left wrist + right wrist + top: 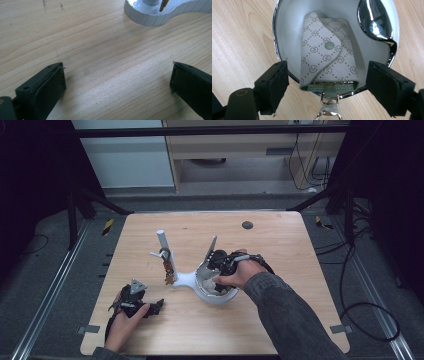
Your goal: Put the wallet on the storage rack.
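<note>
Lying in white bowl [287, 37], patterned key pouch [324, 55], between spread, untouching jaws of right hand-held gripper [327, 82]

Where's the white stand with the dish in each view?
High view: white stand at mid-table, its dish end on the right.
Left gripper view: its round foot at the top edge, right of centre.
Right gripper view: its dish at top centre, with the patterned pouch inside it, between the open jaws of the right claw.
Shared landmark: light wood table.
</note>
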